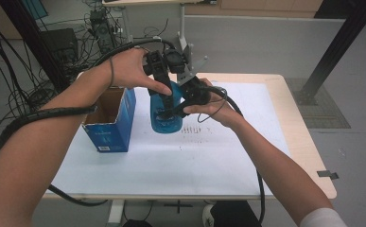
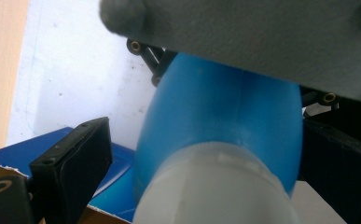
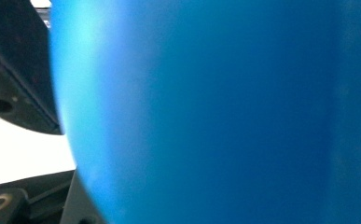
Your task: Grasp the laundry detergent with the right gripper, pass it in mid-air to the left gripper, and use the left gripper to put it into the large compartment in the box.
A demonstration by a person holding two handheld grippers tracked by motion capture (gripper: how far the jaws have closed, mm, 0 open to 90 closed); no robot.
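A blue plastic bottle (image 1: 166, 116) with a white cap hangs upright just above the white sheet. My right gripper (image 1: 173, 109) comes in from the right and is shut on its body. In the right gripper view the bottle (image 3: 206, 112) is very close, with one black finger (image 3: 19, 74) against its left side. My left gripper (image 1: 167, 94) reaches down from above with its jaws either side of the upper part. In the left gripper view the bottle (image 2: 225, 107) sits between the jaws, and the left finger (image 2: 71, 163) stands clear of it, so that gripper is open.
An open blue cardboard box (image 1: 109, 125) stands just left of the bottle. A white sheet (image 1: 195, 161) covers most of the wooden table (image 1: 289, 99). Cables trail off the table's left edge and front. The right gripper's grey plate (image 2: 262, 37) crosses the top of the left gripper view.
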